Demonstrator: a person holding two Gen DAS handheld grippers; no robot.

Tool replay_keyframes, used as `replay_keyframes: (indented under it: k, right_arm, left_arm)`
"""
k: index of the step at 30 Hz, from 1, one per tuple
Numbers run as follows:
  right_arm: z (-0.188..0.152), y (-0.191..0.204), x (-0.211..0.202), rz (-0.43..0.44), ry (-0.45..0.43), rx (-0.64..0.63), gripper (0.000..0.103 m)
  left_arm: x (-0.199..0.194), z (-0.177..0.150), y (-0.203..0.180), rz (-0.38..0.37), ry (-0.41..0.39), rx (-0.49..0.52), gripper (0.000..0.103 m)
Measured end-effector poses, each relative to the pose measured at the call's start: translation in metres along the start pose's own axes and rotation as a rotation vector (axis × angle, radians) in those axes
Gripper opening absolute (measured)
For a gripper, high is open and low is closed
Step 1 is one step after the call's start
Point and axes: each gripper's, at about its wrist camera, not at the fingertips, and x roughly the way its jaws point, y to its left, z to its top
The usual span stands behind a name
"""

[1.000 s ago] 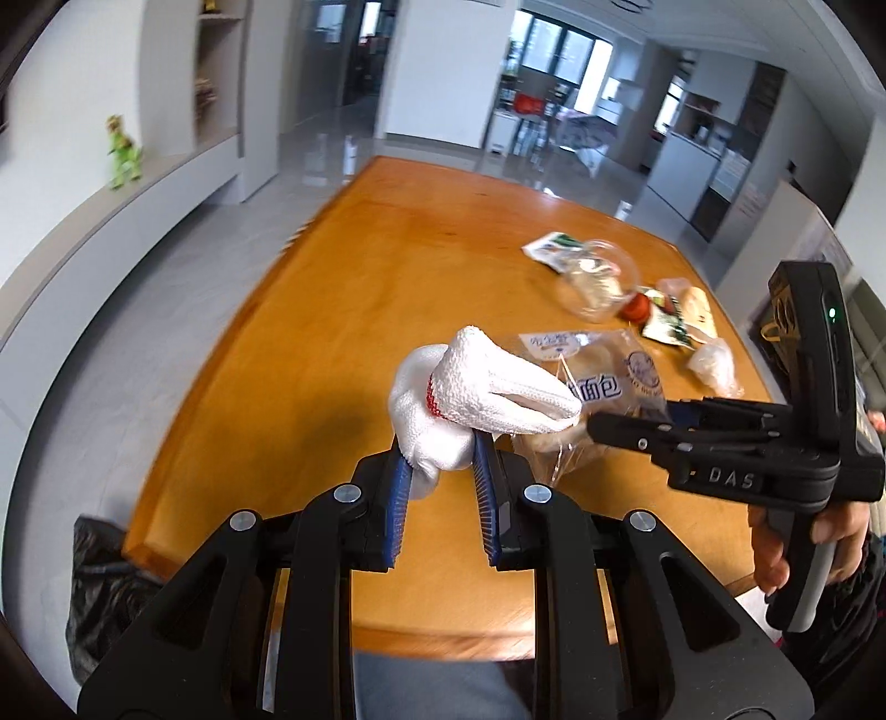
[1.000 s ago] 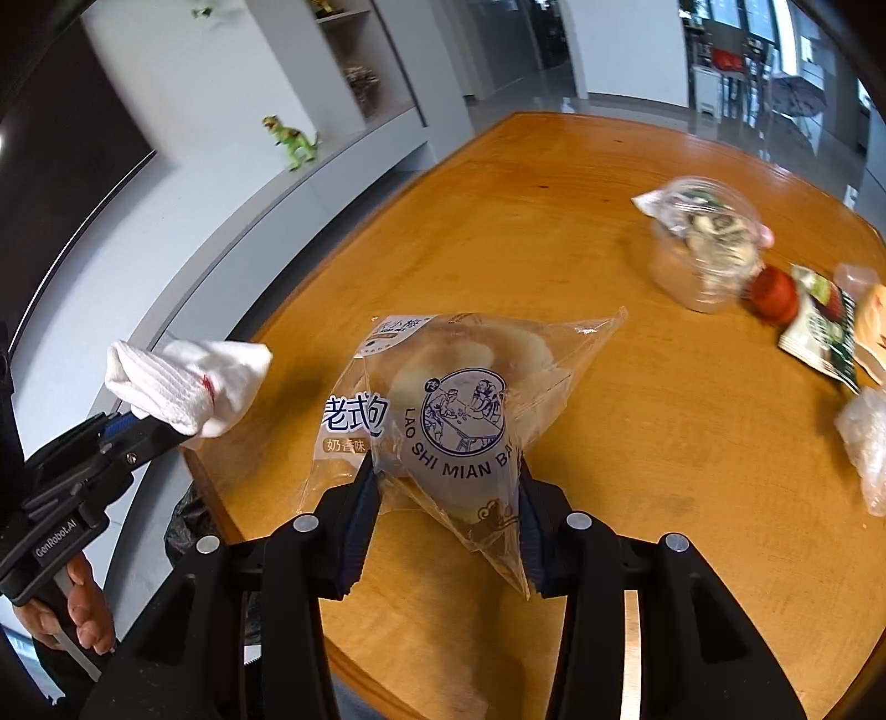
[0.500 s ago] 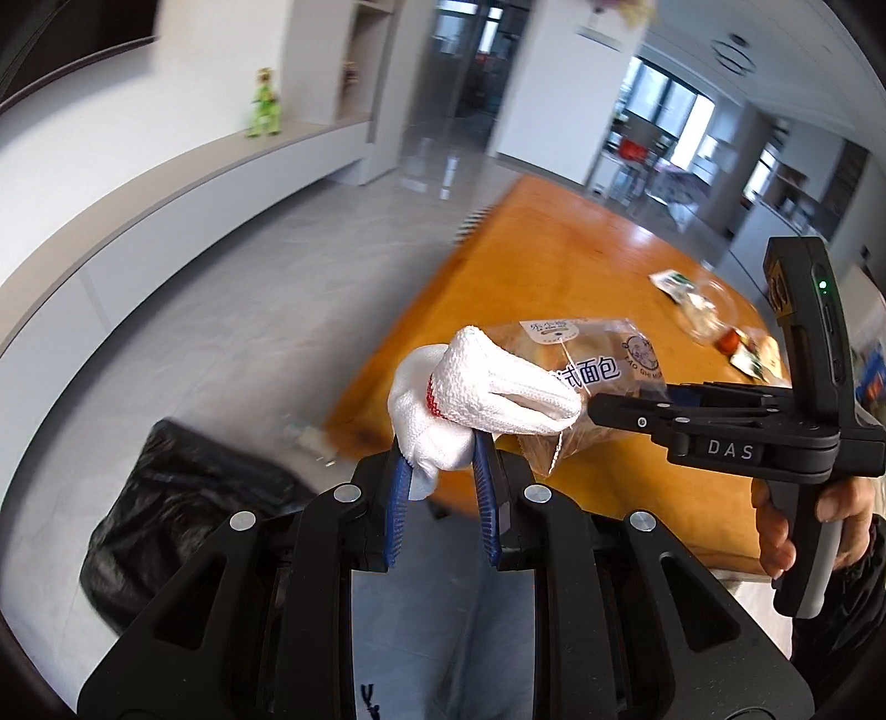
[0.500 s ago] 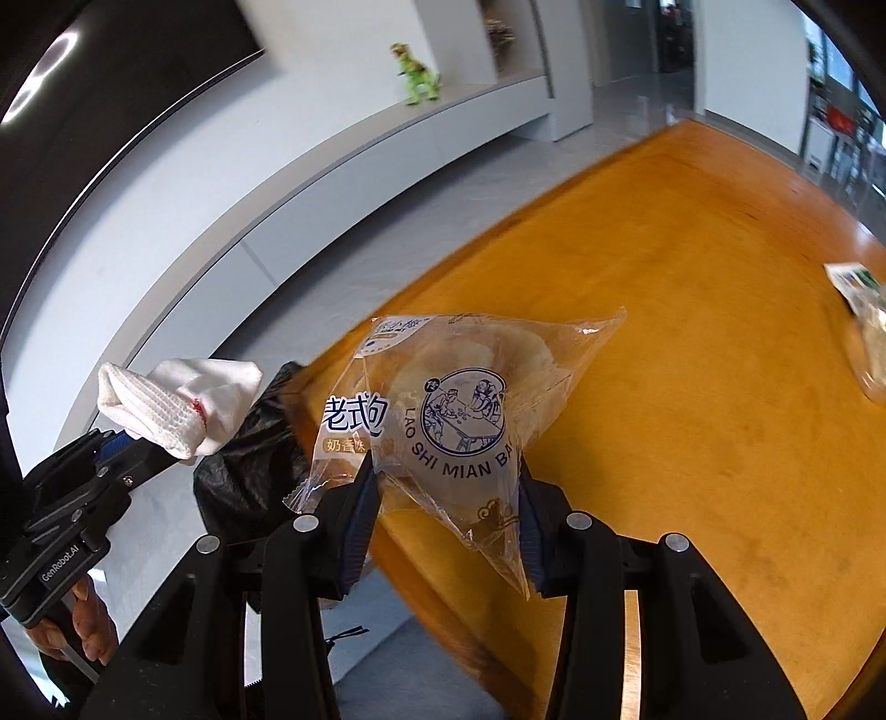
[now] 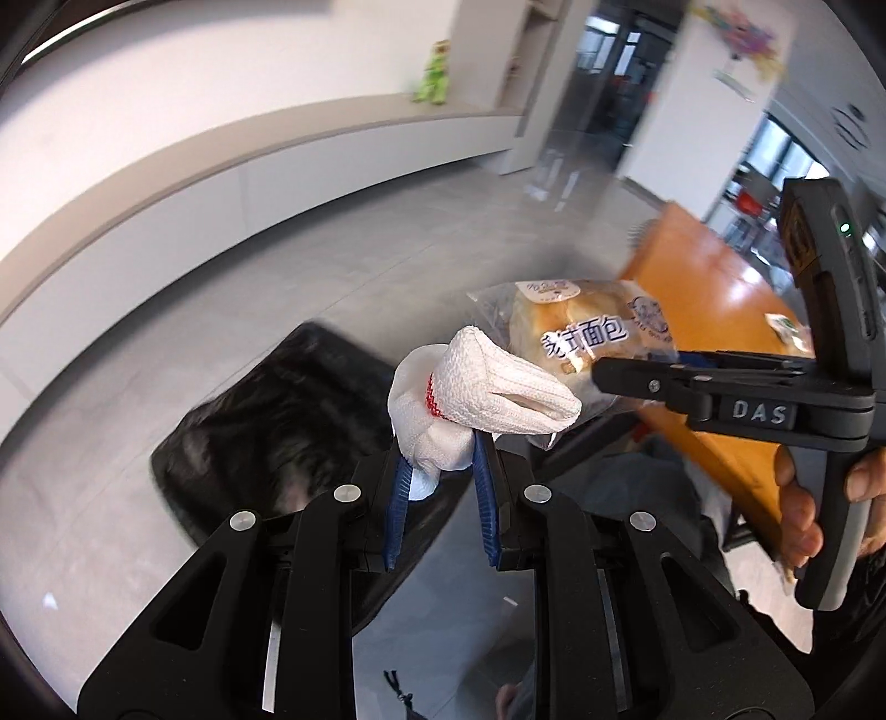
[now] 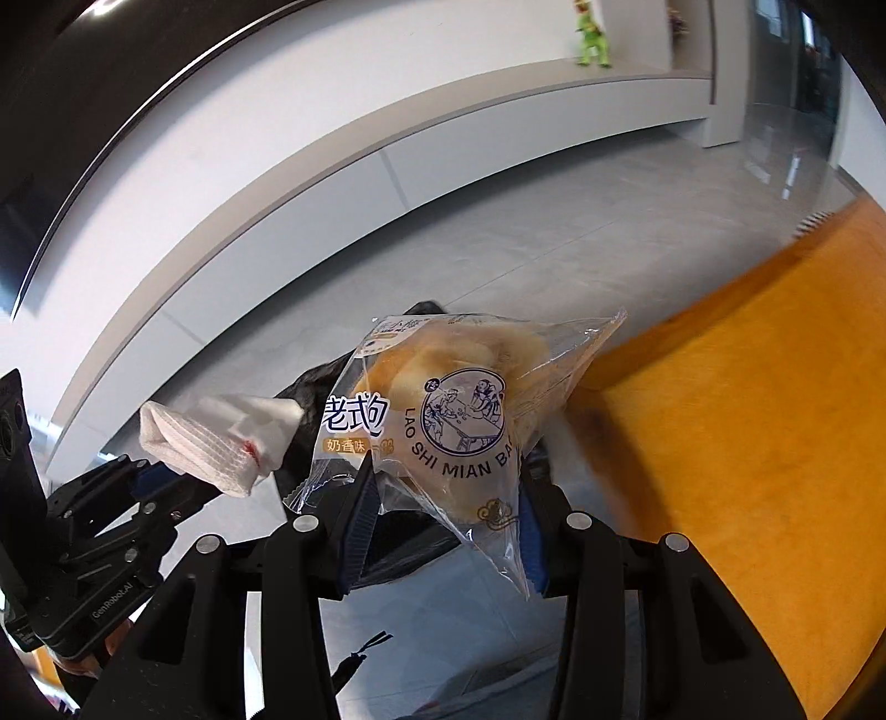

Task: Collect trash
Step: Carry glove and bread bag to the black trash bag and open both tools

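Observation:
My left gripper (image 5: 440,462) is shut on a white knitted glove (image 5: 476,393) with a red trim line; the glove sticks up and to the right from the blue pads. My right gripper (image 6: 446,493) is shut on a clear bread bag (image 6: 448,410) with blue print and a bun inside. In the left wrist view the right gripper (image 5: 603,371) and its bread bag (image 5: 576,332) hang just right of the glove. The right wrist view has the glove (image 6: 221,437) at lower left. Both hang above a black trash bag (image 5: 277,421) on the floor; the bread bag hides most of the trash bag (image 6: 315,382).
The orange wooden table (image 6: 764,443) lies to the right, its corner close to the bread bag. More wrappers (image 5: 789,329) lie on the table (image 5: 714,288) further back. Grey tiled floor (image 5: 277,288) spreads around the trash bag. A low white ledge (image 6: 443,149) carries a green toy dinosaur (image 6: 592,30).
Both grippers have swung left, off the table and over the floor, with the glove and the bread bag still held. The black trash bag has come into view beneath them.

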Motion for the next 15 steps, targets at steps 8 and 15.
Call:
replay_keyframes:
  k: [8,15]
  right_arm:
    - [0.015,0.037,0.060,0.015,0.096,-0.071,0.047]
    - [0.024,0.039,0.079,-0.010,0.130,-0.075,0.070]
  left_arm:
    - [0.000,-0.024,0.059,0.105,0.042,-0.137,0.021]
    - [-0.010,-0.024,0.081,0.166,0.031,-0.237,0.097]
